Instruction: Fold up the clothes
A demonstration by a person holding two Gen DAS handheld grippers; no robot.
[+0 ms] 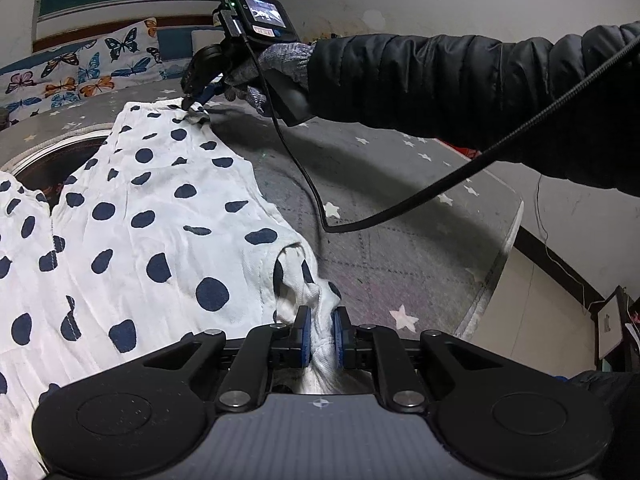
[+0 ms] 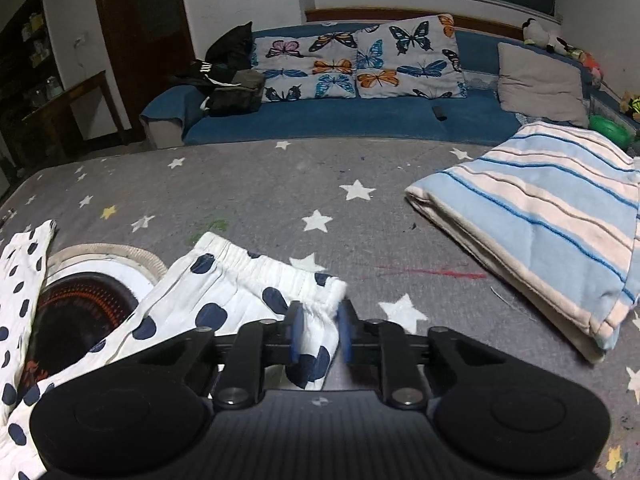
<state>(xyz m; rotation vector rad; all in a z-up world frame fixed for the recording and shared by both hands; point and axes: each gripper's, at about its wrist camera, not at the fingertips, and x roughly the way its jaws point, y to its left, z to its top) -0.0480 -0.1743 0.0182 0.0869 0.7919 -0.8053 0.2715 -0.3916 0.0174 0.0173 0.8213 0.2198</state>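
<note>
both ends of the dotted trousers pinched, fold ready to start

black linkage bars fill the near edge of each wrist view. on the left, the left gripper (image 1: 321, 330) is closed narrow on a bunched hem of the polka-dot trousers (image 1: 132, 216), which lie spread on the grey star-print cover (image 1: 400, 216), partly over a round heater (image 1: 60, 164). further right, the right gripper (image 2: 320, 330) is clamped on the elastic waistband (image 2: 256, 264). this looks like the grasping step; next, i judge, both ends must lift together and meet evenly.
</note>
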